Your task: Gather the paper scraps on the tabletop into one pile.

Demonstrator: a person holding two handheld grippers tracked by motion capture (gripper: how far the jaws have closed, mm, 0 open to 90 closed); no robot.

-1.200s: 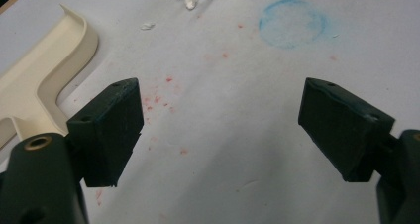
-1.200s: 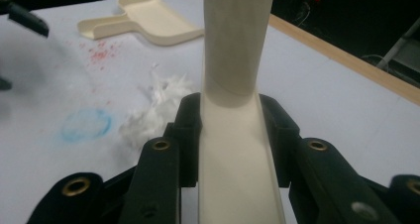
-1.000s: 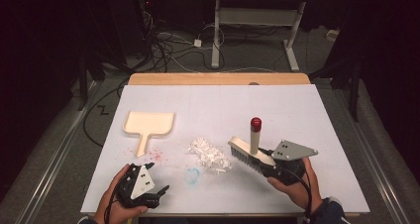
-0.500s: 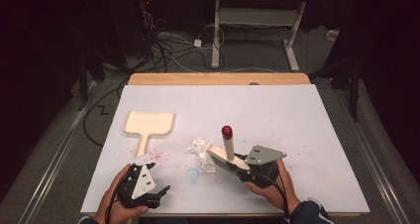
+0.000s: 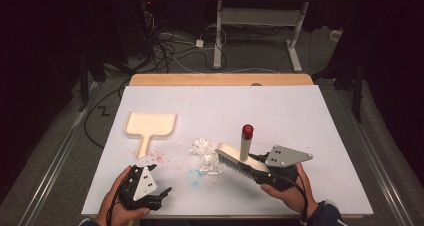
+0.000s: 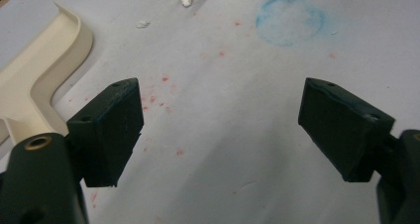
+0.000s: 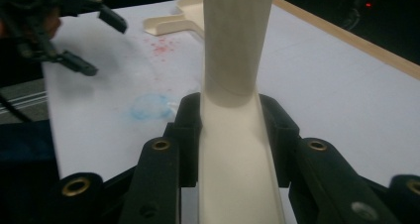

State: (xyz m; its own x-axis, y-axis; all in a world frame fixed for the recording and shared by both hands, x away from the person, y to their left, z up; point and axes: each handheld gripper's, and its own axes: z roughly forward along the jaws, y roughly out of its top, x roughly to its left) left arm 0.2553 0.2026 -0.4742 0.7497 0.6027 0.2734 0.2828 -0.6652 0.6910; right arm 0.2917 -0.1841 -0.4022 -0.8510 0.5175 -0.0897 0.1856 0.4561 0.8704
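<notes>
A white table (image 5: 310, 116) with a wooden far edge carries everything; places below are given from the small pile of white scraps (image 5: 204, 153) near its middle.

The cream dustpan (image 5: 149, 126) lies flat to the left of the pile and a little farther from the person, its handle pointing toward the near edge.

The cream brush (image 5: 239, 158) sits just right of the pile, its bristles at the pile's right edge and its red-capped handle standing up. The right gripper (image 5: 272, 172) holds the brush's back from the right, low over the table; in the right gripper view its jaws press on both sides of the cream body. The right hand (image 5: 290, 188) comes in from the near edge, forearm angled in toward the pile.

The left gripper (image 5: 162, 193) rests near the front edge, left of and nearer than the pile, jaws spread wide with nothing between them, the left hand (image 5: 117, 208) wrapped under it.

A faint blue smudge (image 5: 194, 175) lies just in front of the pile, and red specks (image 5: 157, 157) lie to its left, beside the dustpan handle.
</notes>
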